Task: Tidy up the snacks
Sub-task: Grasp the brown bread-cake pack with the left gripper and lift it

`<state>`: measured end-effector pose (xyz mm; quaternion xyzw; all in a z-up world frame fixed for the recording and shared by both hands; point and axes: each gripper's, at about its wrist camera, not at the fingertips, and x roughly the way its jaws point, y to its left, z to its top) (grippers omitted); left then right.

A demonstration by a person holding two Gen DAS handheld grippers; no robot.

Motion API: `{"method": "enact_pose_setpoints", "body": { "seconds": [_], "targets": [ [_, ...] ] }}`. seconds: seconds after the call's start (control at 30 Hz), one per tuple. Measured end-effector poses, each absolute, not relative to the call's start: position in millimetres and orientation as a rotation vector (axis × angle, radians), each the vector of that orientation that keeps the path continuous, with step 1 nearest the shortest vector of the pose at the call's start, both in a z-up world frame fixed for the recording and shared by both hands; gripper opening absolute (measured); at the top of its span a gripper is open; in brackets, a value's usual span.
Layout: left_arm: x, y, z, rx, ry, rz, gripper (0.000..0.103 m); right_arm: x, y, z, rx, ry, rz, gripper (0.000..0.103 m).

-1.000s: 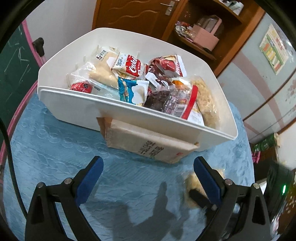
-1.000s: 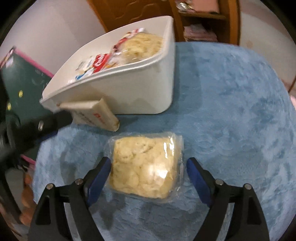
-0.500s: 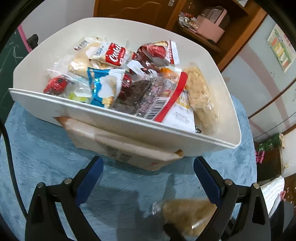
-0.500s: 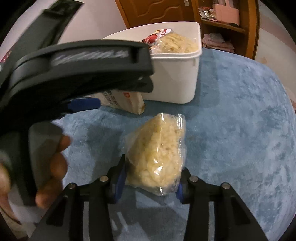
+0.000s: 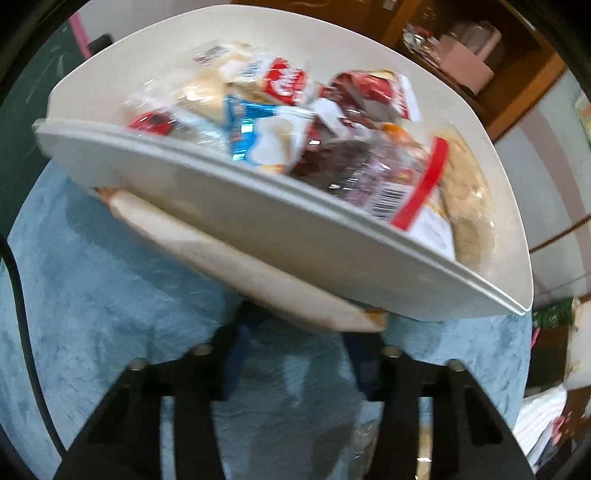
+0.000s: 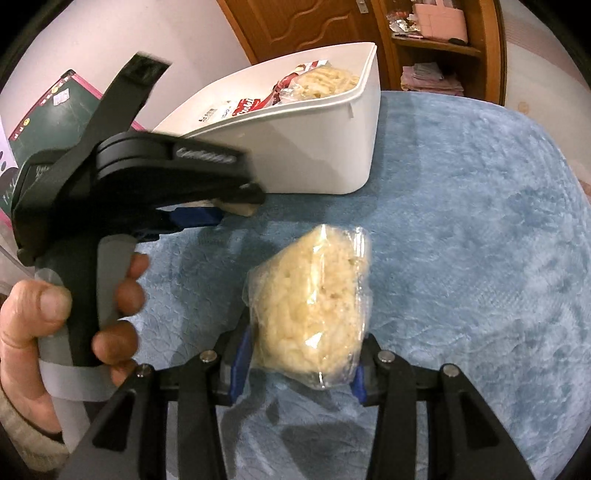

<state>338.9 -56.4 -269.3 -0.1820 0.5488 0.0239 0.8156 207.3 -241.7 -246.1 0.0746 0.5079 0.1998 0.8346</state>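
Note:
A white bin (image 5: 280,221) full of snack packets stands on the blue cloth (image 5: 92,295). A flat beige packet (image 5: 229,266) is wedged under its front wall. My left gripper (image 5: 299,354) is at that packet's lower edge. Its jaws are closing with the edge between them, though the picture is blurred. In the right wrist view the left gripper (image 6: 229,210) is held by a hand (image 6: 33,321), beside the bin (image 6: 314,147). My right gripper (image 6: 299,369) is shut on a clear bag of pale yellow noodle snack (image 6: 314,302), held up off the cloth.
A wooden door (image 6: 295,22) and a shelf unit (image 6: 443,48) stand behind the table. A green chalkboard with a pink frame (image 6: 55,107) is at the far left. Blue cloth (image 6: 480,240) stretches to the right of the bin.
My left gripper moved forward and down to the beige packet and its jaws narrowed around it. My right gripper closed on the noodle bag and raised it on end.

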Motion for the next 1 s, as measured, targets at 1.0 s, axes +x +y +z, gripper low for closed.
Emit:
{"method": "enact_pose_setpoints", "body": {
  "seconds": [1.0],
  "targets": [
    [255.3, 13.9, -245.3, -0.346, 1.077, -0.136, 0.002, 192.8, -219.6, -236.8, 0.083, 1.029, 0.403, 0.036]
  ]
}}
